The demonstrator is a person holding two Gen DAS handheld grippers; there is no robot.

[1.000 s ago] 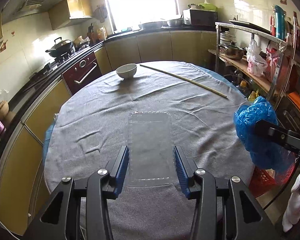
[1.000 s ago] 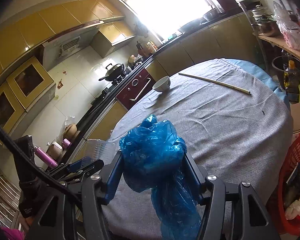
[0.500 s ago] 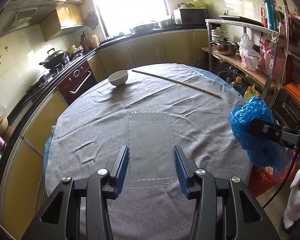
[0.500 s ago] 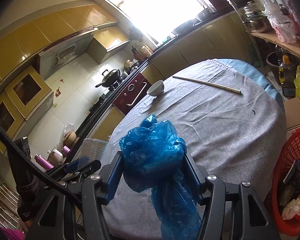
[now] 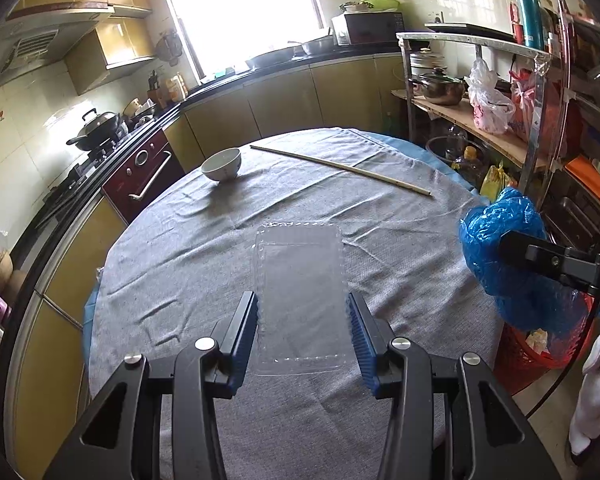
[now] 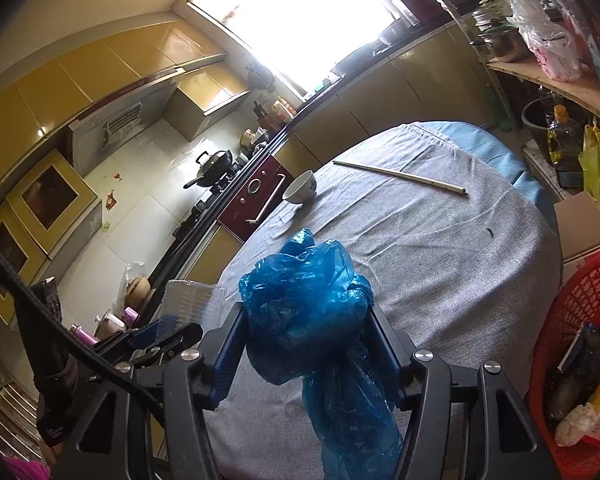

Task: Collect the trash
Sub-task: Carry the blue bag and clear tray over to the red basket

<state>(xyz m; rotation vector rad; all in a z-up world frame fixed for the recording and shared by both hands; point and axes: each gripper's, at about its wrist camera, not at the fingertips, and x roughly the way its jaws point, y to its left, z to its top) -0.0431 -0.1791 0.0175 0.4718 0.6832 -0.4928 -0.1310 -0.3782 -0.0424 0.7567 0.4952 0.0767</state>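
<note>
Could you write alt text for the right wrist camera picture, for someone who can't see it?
The right gripper clamps a crumpled blue plastic bag above a round table under grey cloth. Farther off on it lie a white bowl and a long stick; a red basket stands at right.

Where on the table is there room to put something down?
The grey tablecloth is bare between the white bowl, the long stick and the red basket. Near the grippers, the blue bag and clear tray crowd it.
</note>
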